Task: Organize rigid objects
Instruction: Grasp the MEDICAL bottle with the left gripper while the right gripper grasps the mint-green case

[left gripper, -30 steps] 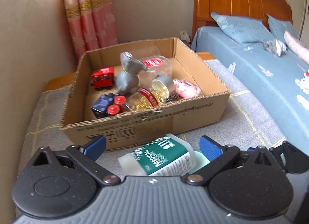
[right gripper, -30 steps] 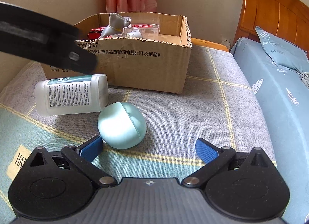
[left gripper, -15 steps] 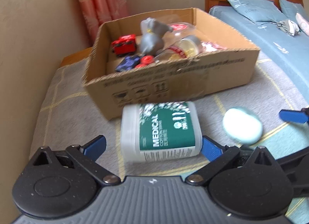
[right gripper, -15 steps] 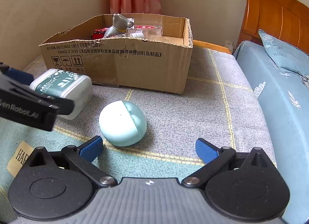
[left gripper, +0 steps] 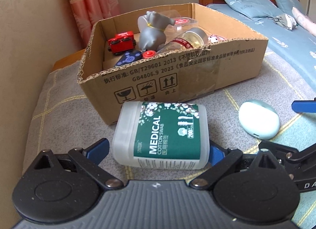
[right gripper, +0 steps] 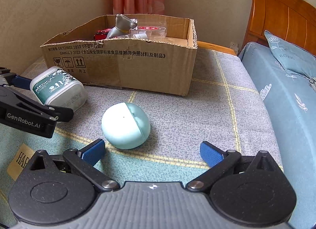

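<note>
Grey woven cloth with yellow lines covers the surface beside a blue bed. Left tongs, just closing, straddle the lying plastic swab tub; contact is unclear. Right tongs gape behind the smooth mint egg-shaped case. Corrugated cardboard box half hides its toys.

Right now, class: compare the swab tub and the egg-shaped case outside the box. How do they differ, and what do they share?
1. The swab tub is boxy with rounded corners; the case is egg-shaped.
2. The tub carries a green printed label; the case is plain pale blue, with no label.
3. The tub lies between the left gripper's blue pads; the case lies ahead of the right gripper, outside its open pads.

Both rest on the grey cloth in front of the box.
</note>
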`<state>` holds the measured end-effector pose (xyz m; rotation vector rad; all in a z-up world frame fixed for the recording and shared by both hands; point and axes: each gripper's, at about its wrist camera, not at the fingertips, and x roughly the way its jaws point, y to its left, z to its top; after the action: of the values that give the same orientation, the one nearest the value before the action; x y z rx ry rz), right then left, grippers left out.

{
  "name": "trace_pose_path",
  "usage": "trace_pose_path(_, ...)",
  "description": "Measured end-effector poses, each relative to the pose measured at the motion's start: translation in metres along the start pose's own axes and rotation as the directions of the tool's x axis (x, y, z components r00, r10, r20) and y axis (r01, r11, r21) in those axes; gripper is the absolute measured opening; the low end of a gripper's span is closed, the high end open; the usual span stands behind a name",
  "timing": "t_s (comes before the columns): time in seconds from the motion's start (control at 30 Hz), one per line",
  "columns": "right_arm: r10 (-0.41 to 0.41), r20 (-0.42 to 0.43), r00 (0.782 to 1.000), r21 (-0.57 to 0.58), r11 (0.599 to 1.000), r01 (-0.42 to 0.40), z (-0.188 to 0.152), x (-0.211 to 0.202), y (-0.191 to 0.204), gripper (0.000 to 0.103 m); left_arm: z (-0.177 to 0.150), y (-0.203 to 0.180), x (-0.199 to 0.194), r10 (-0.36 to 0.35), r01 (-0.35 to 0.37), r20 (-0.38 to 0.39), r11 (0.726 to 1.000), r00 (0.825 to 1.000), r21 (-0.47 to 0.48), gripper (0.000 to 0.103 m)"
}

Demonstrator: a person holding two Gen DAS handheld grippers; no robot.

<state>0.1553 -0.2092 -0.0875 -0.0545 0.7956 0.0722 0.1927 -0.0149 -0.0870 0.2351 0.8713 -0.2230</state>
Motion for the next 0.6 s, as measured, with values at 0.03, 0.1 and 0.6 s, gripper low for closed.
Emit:
trace_pose_path(0.03,0.000,-0.001,1.000,0.000,1.000,0.000,0.000,0.000,0.000,0.103,0.002,0.001,0.001,-0.007,0.007,-0.010,1.000,1.000,-0.009,0.098)
trace_pose_path(0.1,-0.001,-0.006,1.000,0.000,1.000,0.001,0.001,0.000,0.000,0.103,0.005,0.003,0.003,-0.014,0.013,-0.031,1.000,0.999,-0.024,0.098)
trace_pose_path(0.6,0.035,-0.016,0.999,-0.039,0.999,-0.035,0.001,-0.001,-0.001,0.103,0.008,0.004,-0.051,0.022,-0.022,-0.018,1.000,1.000,-0.012,0.100)
